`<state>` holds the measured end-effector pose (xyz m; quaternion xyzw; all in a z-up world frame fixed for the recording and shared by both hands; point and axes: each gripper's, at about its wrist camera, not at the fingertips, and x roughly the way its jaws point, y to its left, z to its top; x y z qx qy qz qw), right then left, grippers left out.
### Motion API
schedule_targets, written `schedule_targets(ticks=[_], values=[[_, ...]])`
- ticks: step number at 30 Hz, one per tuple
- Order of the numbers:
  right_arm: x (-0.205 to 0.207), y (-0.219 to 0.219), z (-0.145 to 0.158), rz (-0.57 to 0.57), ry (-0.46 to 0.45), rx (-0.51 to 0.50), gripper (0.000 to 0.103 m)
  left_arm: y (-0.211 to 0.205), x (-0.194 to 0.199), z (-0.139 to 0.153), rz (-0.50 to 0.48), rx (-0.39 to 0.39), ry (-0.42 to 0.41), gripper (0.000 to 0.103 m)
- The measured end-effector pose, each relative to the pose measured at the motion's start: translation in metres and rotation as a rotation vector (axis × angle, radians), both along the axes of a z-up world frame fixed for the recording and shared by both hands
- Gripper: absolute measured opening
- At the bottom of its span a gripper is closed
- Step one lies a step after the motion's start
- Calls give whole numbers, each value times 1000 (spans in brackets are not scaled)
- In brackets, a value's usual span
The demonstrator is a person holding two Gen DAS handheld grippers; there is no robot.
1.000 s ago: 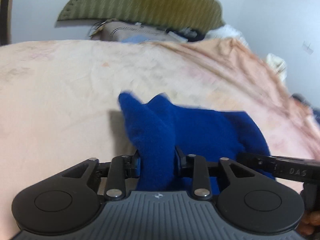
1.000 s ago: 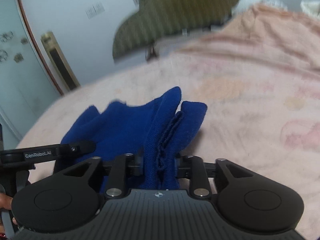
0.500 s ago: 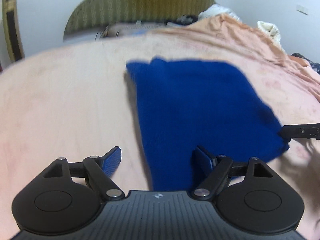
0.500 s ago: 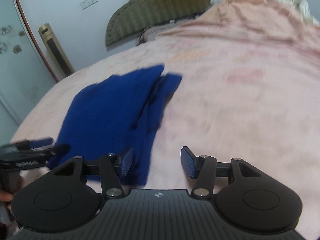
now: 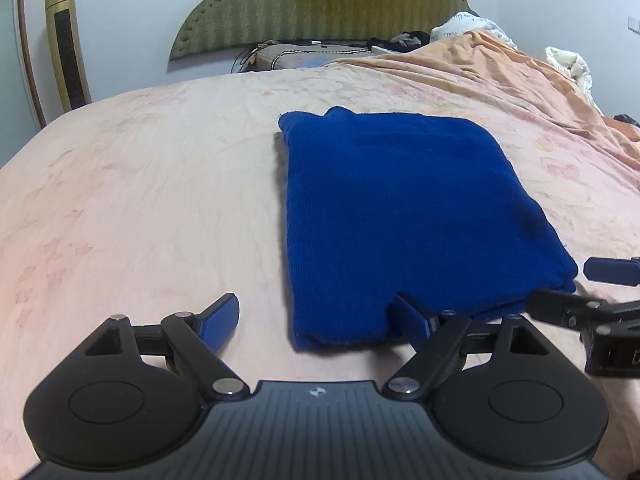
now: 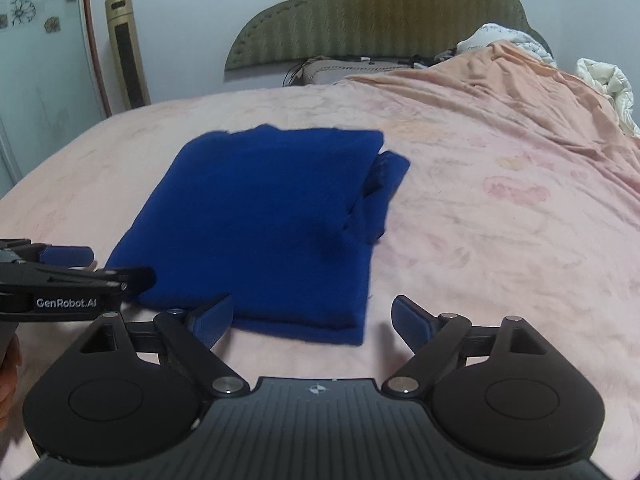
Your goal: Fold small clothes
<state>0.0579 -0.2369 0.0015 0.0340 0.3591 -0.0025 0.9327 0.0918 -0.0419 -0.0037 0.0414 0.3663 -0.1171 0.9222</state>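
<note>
The left tongs stand wide apart and are opening at this moment, the near-left corner of the blue garment lying between the two fingers with neither blue pad pressing on it; one pad is over bare sheet at about 9 o'clock from that corner, the other sits over the garment's near edge. The right tongs are likewise apart and opening, straddling the garment's near-right corner without gripping it. In the left wrist view the right tongs show side-on at 3 o'clock, just beside the garment's corner; in the right wrist view the left tongs show at 9 o'clock, and a bit of a hand appears at the frame edge below them. The blue garment lies flat as a folded, roughly rectangular stack on the pink bedsheet, toward 12 o'clock from both tongs. On its right side an under layer sticks out past the top layer; whether that is a sleeve I cannot tell. Farther toward 12 o'clock is a green padded headboard, with rumpled white bedding at 2 o'clock and a gold tower unit at 10 o'clock against the wall.
</note>
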Motion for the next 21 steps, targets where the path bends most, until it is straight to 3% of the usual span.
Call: schedule_targets(ticks=[5, 21], values=[[-7, 5, -3, -3, 13, 16, 95, -4, -6, 1, 2, 36, -8, 86], [-18, 11, -9, -8, 28, 3, 101, -1, -21, -10, -13, 16, 9, 87]])
